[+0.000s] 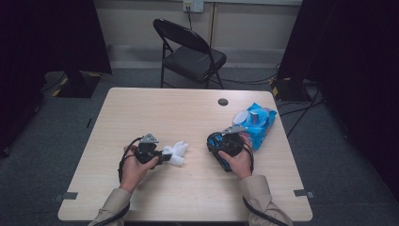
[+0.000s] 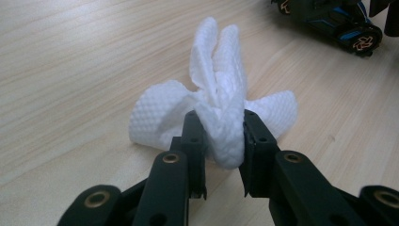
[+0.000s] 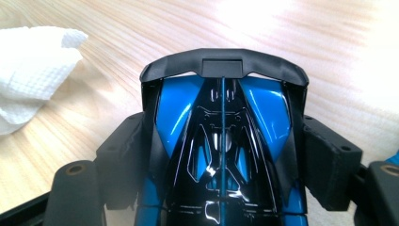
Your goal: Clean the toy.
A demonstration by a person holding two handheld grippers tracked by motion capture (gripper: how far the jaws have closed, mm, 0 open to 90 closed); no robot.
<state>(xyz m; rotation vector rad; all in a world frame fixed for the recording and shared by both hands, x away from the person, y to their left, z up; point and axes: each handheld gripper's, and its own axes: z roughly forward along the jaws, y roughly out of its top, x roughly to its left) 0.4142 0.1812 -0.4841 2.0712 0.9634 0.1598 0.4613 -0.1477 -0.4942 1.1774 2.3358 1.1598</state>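
Two grips frame the coming move: the left gripper (image 2: 220, 129) pinches a bunched white wipe (image 2: 214, 101) low over the table (image 1: 188, 113), while the toy car (image 3: 221, 155), clamped lengthwise in the right gripper (image 3: 221, 162), sits just to the wipe's right.

The support surface was a rectangular table (image 1: 155, 110) with a light wood-grain top and rounded corners, standing on grey carpet. A round dark cable port (image 1: 223, 101) was set into the top near the far edge, right of centre. A crumpled white wipe (image 1: 178, 153) with an embossed texture lay directly on the top, left of centre, toward the near side. A blue wipes pack (image 1: 258, 123) with a white flip lid rested flat near the right edge. The far left portion of the top carried nothing.
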